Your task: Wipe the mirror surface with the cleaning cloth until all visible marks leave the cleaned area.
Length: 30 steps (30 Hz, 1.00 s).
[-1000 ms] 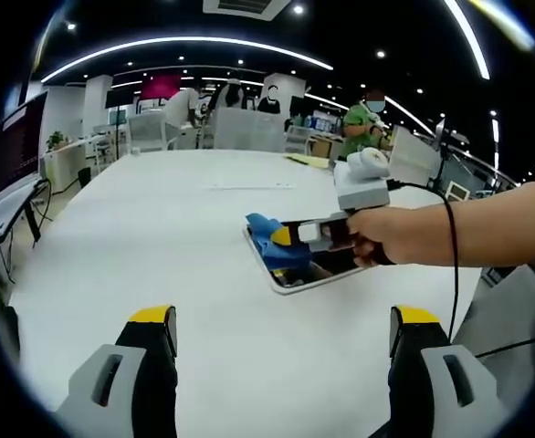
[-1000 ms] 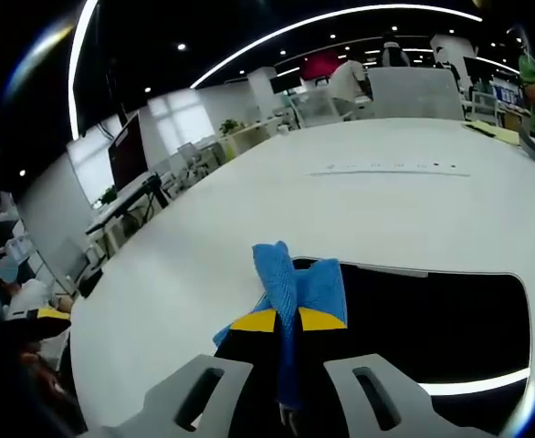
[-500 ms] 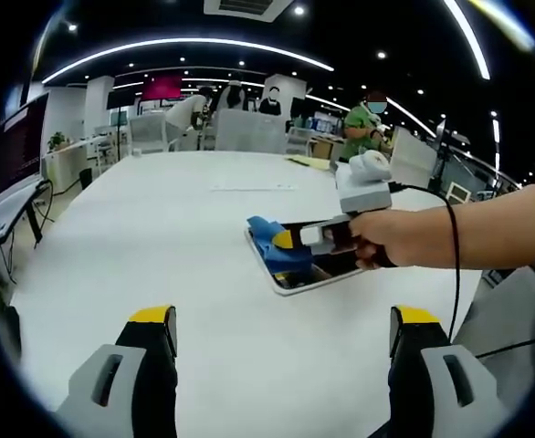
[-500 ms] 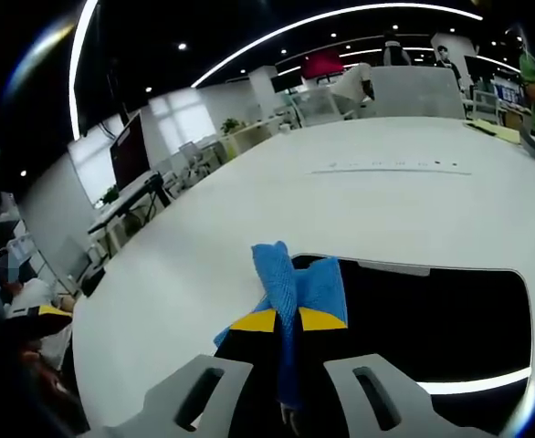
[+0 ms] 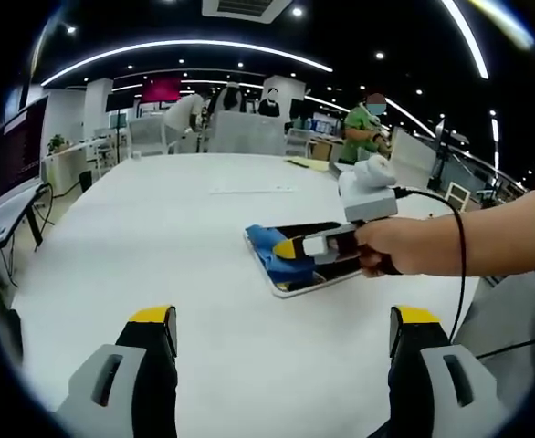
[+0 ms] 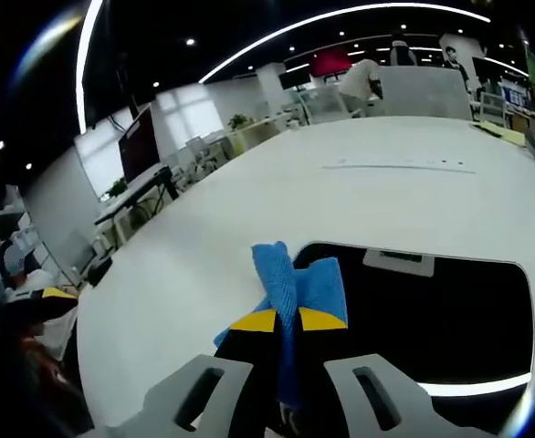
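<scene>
Left gripper view: the left gripper [image 5: 284, 330] hung wide apart over the white counter [image 5: 149, 228]. The mirror [image 5: 315, 265] lay flat ahead. Right gripper view: the right gripper [image 6: 278, 320] clamped the blue cleaning cloth [image 6: 297, 285] against the mirror's [image 6: 432, 319] near-left corner.

A broad white table [image 5: 140, 228] carries the flat mirror [image 5: 327, 274] (dark, reflecting the ceiling) near its edge.

Open-plan office with dark ceiling, curved light strips [image 5: 185, 44] (long arcs), white desks [image 5: 67, 155].
</scene>
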{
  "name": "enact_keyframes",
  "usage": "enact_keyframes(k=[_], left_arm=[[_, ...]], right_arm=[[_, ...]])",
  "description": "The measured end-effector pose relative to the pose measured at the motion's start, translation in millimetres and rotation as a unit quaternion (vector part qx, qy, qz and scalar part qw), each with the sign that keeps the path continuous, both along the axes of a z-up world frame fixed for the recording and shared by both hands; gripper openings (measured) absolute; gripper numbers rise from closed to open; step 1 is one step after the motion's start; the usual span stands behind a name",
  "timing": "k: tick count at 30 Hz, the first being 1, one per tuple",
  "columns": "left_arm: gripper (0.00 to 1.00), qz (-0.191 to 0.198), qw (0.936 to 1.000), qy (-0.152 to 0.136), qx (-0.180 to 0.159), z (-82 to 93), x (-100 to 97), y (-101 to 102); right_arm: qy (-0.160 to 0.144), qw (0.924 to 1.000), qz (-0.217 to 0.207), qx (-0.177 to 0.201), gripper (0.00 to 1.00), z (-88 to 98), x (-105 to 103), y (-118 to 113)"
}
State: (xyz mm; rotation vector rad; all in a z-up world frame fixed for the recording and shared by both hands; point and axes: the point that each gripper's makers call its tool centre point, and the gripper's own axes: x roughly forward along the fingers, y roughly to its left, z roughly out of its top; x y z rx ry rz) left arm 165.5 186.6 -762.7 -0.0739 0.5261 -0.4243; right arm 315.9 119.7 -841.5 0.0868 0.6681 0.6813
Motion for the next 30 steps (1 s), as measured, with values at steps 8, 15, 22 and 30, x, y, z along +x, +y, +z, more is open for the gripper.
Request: enact_keyframes(k=[8, 15, 22, 30], left_arm=[[0.98, -0.003, 1.0, -0.001, 0.002, 3.1, -1.7, -2.9], [0.98, -0.006, 1.0, -0.002, 0.002, 4.2, -1.9, -4.9], [0.98, -0.007, 1.0, -0.006, 0.004, 7.9, -2.3, -5.5], [0.98, -0.009, 0.9999, -0.005, 0.006, 7.8, -2.7, -7.3]], right_arm=[[-0.002, 0.9999, 0.011, -0.003, 0.03, -1.5, -7.8, 1.2], [-0.008, 0.9998, 0.018, -0.004, 0.03, -4.0, -12.3, -0.8], [-0.011, 0.9998, 0.017, -0.004, 0.03, -6.5, -12.2, -2.4], [-0.021, 0.9996, 0.019, -0.005, 0.03, 2.0, -27.6, 1.4]])
